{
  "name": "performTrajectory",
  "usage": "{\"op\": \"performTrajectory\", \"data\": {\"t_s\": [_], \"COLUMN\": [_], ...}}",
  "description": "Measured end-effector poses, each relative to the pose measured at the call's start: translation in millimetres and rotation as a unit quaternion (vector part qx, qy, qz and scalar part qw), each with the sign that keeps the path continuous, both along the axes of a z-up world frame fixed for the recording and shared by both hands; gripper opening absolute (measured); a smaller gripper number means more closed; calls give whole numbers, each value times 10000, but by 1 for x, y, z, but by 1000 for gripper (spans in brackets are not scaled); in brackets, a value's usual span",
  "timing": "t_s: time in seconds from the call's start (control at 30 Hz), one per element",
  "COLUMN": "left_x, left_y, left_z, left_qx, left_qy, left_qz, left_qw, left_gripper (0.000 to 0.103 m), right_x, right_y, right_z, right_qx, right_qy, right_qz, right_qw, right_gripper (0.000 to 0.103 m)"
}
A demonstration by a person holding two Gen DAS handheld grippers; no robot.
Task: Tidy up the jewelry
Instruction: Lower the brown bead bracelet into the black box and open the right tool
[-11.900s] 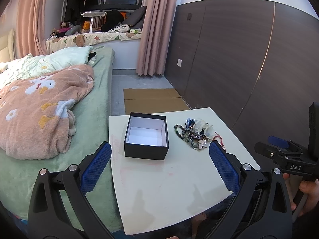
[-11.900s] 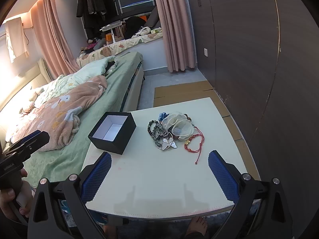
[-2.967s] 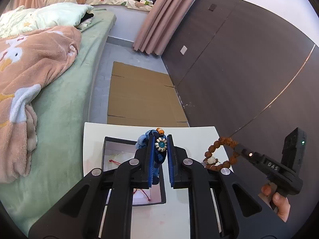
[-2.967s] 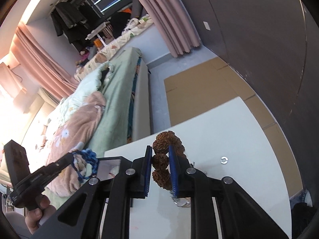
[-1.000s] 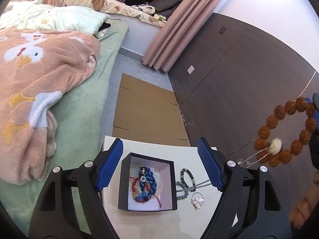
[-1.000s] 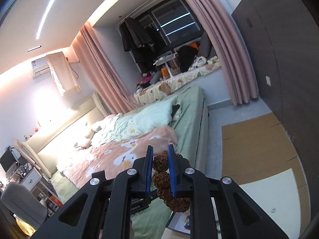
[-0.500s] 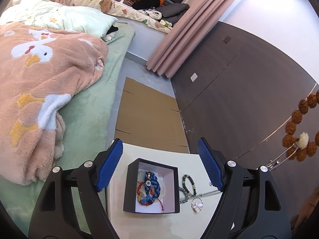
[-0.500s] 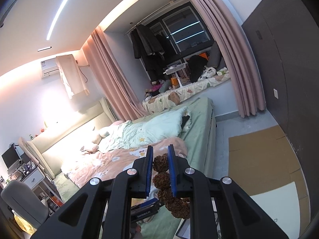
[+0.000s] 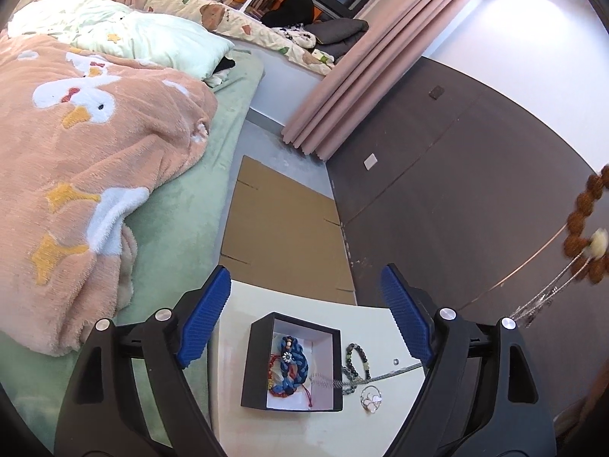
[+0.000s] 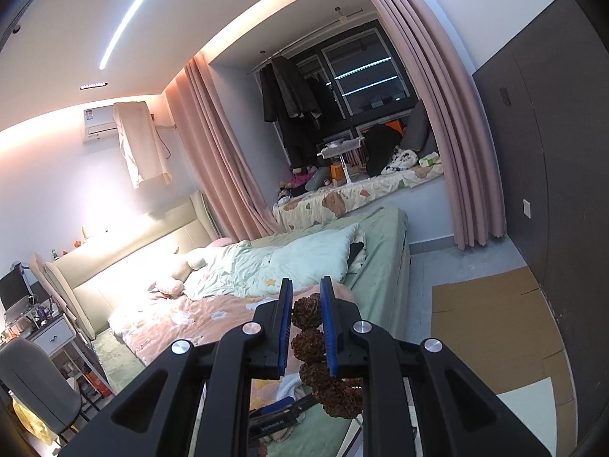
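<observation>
The right gripper (image 10: 306, 325) is pinching a brown bead bracelet (image 10: 308, 342) between its blue pads, which are pressed against the knobbly beads; the rest of the loop is hanging below the fingers. This gripper is pointing up toward the bed (image 10: 289, 266) and the curtained window (image 10: 354, 72), high above the table. In the left wrist view the same bracelet (image 9: 584, 228) is showing at the far right edge, blurred, with a pale bead on it and a thin silver chain (image 9: 536, 297) trailing down from it toward the table.

The left gripper (image 9: 304, 320) is hovering with its fingers spread wide and nothing between them, looking down on the black box (image 9: 291, 365). The box is sitting on the white table (image 9: 380, 327), near the table's edge on the bed side. Inside the box a blue braided bracelet (image 9: 291, 367) is lying on the white lining, with a red cord bracelet (image 9: 276, 384) partly under it. Just to the right of the box, on the table, a dark bead bracelet (image 9: 356, 361) is lying, and a silver ring-shaped pendant (image 9: 371, 398) is resting near the box's front right corner. The silver chain is running across the box's right wall, one end inside. A small metal ring (image 9: 396, 361) is lying farther right of the box. Beyond the table, a flat sheet of cardboard (image 9: 281, 228) is lying on the floor.
</observation>
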State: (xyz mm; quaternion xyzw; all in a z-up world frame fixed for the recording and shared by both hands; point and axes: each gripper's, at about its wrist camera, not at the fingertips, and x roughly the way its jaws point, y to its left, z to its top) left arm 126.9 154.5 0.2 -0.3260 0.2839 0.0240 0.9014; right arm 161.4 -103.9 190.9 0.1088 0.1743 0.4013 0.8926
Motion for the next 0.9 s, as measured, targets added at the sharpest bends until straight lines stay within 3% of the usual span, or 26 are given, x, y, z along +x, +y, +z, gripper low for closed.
{"op": "performTrajectory", "data": {"t_s": [0.13, 0.23, 0.37, 0.47, 0.7, 0.73, 0.77, 0.8, 0.83, 0.9], "left_x": [-3, -6, -8, -10, -16, -17, -17, -17, -17, -17], "left_y": [5, 8, 8, 5, -11, -14, -19, -24, -28, -40], "left_z": [0, 0, -1, -2, -4, -5, -5, -6, -7, -8], "left_qx": [14, 58, 101, 176, 324, 334, 342, 348, 355, 367], "left_qy": [22, 40, 105, 173, 279, 297, 315, 326, 336, 363], "left_qz": [46, 102, 139, 116, 25, -1, -40, -75, -113, -215], "left_qw": [10000, 9999, 9998, 9996, 9991, 9990, 9989, 9988, 9987, 9984], "left_gripper": [86, 90, 91, 91, 91, 91, 91, 91, 91, 91], "right_x": [12, 29, 53, 64, 57, 56, 55, 53, 50, 47], "right_y": [5, 9, 20, 24, -8, -12, -20, -28, -36, -50], "right_z": [-32, -74, -132, -158, -166, -167, -171, -174, -177, -184], "right_qx": [-129, -280, -575, -850, -906, -923, -928, -929, -959, -1011], "right_qy": [363, 883, 1555, 1902, 2085, 2133, 2212, 2252, 2251, 2364], "right_qz": [-9, -34, 39, -26, -296, -336, -422, -506, -608, -730], "right_qw": [9993, 9957, 9861, 9781, 9734, 9720, 9699, 9685, 9677, 9636], "right_gripper": [15, 15, 12, 15, 16, 20, 38, 48, 54, 54]}}
